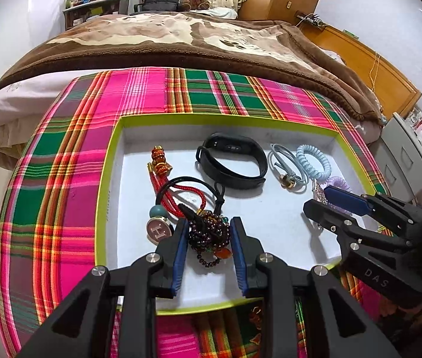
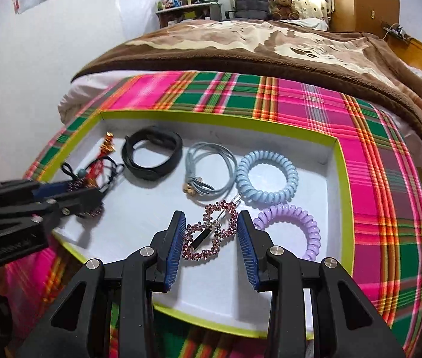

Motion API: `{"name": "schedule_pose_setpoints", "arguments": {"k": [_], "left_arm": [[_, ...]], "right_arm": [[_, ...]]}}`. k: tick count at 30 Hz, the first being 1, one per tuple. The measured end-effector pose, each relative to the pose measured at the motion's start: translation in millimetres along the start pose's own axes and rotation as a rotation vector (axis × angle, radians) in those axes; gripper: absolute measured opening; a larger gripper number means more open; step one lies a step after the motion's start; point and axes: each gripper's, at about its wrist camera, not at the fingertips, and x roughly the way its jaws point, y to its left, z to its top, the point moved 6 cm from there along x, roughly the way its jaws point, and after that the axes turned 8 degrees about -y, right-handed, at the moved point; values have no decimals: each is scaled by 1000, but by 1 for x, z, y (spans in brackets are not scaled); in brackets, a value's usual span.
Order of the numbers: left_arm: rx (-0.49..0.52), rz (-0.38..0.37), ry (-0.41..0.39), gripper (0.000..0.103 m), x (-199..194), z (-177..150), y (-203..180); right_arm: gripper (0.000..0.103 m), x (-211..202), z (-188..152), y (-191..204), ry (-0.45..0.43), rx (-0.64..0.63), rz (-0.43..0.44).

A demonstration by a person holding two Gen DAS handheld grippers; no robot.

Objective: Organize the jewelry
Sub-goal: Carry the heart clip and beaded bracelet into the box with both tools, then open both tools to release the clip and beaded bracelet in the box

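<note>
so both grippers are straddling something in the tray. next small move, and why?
Probably close the right gripper on the pink rhinestone hair clip: its jaws stand open on either side of the clip, which lies flat in the tray. The left gripper likewise brackets the dark bead bracelet, jaws open.

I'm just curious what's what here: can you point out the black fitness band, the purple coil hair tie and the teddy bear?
Black fitness band (image 1: 231, 161): left wrist view, strap's top edge.
Purple coil hair tie (image 2: 297, 212): right wrist view, upper coils.
Teddy bear (image 2: 284, 6): right wrist view, its belly.
</note>
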Motion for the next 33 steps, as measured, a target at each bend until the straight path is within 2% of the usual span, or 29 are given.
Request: {"name": "schedule_pose_setpoints", "arguments": {"k": [19,21,33], "left_arm": [[-20,-25,-16,38,-8,3,0],[-20,-22,-20,38,-10,4,0],[-40,-54,-84,44,-49,2,-2]], "right_arm": [[39,-2,1,-1,-13,16,4],[46,-4,2,-1,-16,28,11],[47,-37,2,4,-88,44,50]]}}
